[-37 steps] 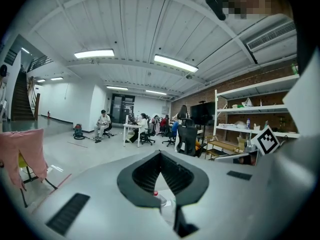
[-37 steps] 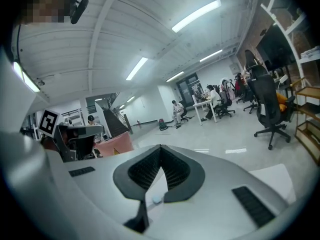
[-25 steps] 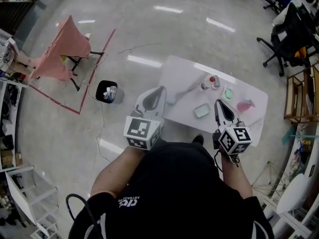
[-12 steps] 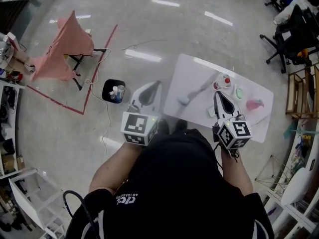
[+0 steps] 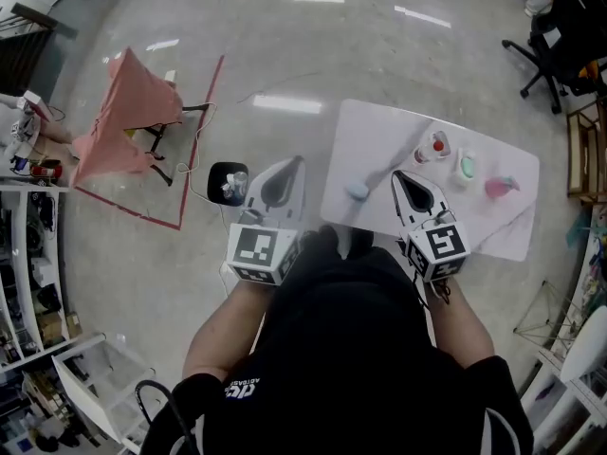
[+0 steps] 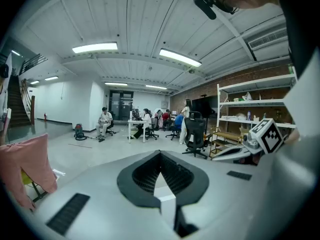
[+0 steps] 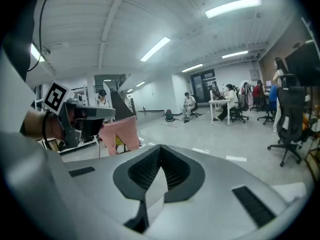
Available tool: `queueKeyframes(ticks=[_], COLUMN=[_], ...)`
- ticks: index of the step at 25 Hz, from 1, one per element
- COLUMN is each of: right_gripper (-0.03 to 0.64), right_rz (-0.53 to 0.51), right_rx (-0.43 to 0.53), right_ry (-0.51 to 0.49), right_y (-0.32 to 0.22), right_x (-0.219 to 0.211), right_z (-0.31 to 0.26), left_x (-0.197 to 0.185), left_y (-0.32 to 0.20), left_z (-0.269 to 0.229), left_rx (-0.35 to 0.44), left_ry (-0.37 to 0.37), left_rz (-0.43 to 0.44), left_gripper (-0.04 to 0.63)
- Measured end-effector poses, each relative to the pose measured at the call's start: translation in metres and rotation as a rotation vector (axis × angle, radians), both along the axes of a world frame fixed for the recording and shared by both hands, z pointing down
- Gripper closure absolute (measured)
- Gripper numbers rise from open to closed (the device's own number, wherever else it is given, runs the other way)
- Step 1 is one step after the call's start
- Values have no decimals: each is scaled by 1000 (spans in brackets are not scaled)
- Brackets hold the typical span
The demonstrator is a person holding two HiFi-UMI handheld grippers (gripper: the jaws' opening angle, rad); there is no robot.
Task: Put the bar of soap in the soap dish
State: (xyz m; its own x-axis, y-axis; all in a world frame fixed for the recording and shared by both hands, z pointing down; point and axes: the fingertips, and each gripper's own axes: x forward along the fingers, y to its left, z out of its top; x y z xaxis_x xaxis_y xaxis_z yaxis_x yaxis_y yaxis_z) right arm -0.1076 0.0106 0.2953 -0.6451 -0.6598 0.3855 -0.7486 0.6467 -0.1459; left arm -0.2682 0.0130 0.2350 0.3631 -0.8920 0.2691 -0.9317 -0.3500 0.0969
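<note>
A white table (image 5: 379, 136) stands ahead of me in the head view. On it are a small green oval piece (image 5: 465, 167), two small bottles (image 5: 434, 146), a pink object (image 5: 501, 188) and a pale blue brush (image 5: 358, 191). Which piece is the soap I cannot tell. My right gripper (image 5: 395, 173) hangs over the table's near edge, shut and holding nothing (image 7: 160, 146). My left gripper (image 5: 302, 159) is left of the table over the floor, also shut with nothing in it (image 6: 160, 153).
A pink cloth (image 5: 133, 112) hangs on a stand at the left, inside red floor tape (image 5: 194, 121). A black bin (image 5: 228, 180) sits on the floor beside my left gripper. Shelves (image 5: 28, 254) line the left side. Office chairs (image 5: 560, 36) stand at the back right.
The person has stepped along the table, so it now sits higher and further right. My right gripper now covers the mint rectangular piece seen beside it before. Both jaws stay shut.
</note>
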Motion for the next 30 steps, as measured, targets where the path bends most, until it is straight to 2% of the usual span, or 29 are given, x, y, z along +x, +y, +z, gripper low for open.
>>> queueKeyframes(ticks=[3, 6, 19, 22, 30], right_gripper=[601, 601, 601, 601, 601], right_rz=[-12, -50, 15, 15, 21], right_rx=[-60, -78, -231, -254, -313], right_ry=[-26, -43, 118, 126, 160], right_y=[-4, -8, -52, -54, -48], right_x=[-2, -16, -37, -45, -51], right_z=[17, 24, 134, 161, 234], left_x=[1, -8, -34, -39, -48], left_y=[-7, -12, -42, -46, -44], left_z=[8, 20, 92, 106, 158], left_rx=[-17, -49, -181, -204, -284], left_ry=[10, 27, 57, 36, 46], left_rz=[-8, -8, 91, 118, 126], left_gripper=[588, 588, 588, 588, 588])
